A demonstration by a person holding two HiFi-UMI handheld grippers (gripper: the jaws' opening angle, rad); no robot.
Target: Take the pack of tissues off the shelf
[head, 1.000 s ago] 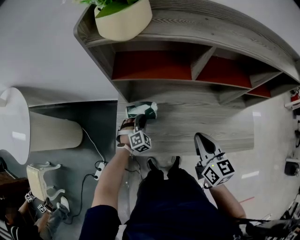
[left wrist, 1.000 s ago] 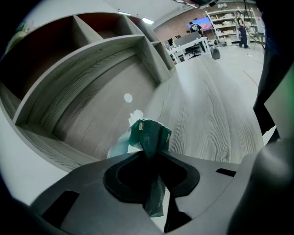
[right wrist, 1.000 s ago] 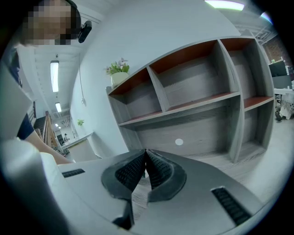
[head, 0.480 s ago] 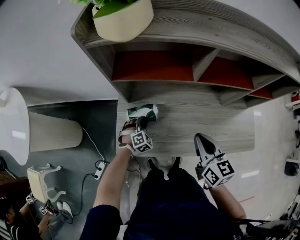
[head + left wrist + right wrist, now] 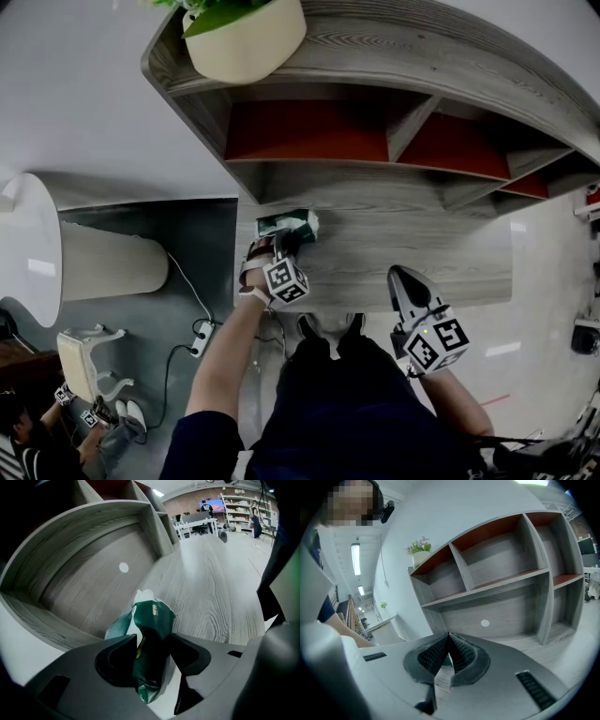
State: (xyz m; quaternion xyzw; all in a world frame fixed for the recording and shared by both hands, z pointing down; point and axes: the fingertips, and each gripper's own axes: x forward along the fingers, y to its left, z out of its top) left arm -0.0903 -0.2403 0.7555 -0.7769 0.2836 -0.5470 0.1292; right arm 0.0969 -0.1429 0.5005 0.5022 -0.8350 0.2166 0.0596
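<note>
The green and white pack of tissues (image 5: 287, 225) lies at the left end of the wide grey wooden ledge (image 5: 412, 258) under the shelf compartments. My left gripper (image 5: 280, 242) is right behind it. In the left gripper view the crumpled pack (image 5: 152, 618) stands between the jaws of the left gripper (image 5: 153, 641), which are opening; dark gaps show beside the pads. My right gripper (image 5: 401, 277) hovers over the ledge's front edge, apart from the pack. In its own view the right gripper (image 5: 449, 637) is shut with nothing in it.
The grey shelf unit (image 5: 394, 52) with red-backed compartments (image 5: 305, 131) rises behind the ledge, with a cream plant pot (image 5: 247, 36) on top. A white round table (image 5: 33, 246) and a power strip (image 5: 200, 336) are at the left. Another person (image 5: 33, 450) sits at bottom left.
The left gripper and the pack have shifted slightly toward me and to the right along the ledge. The right gripper has not moved.
</note>
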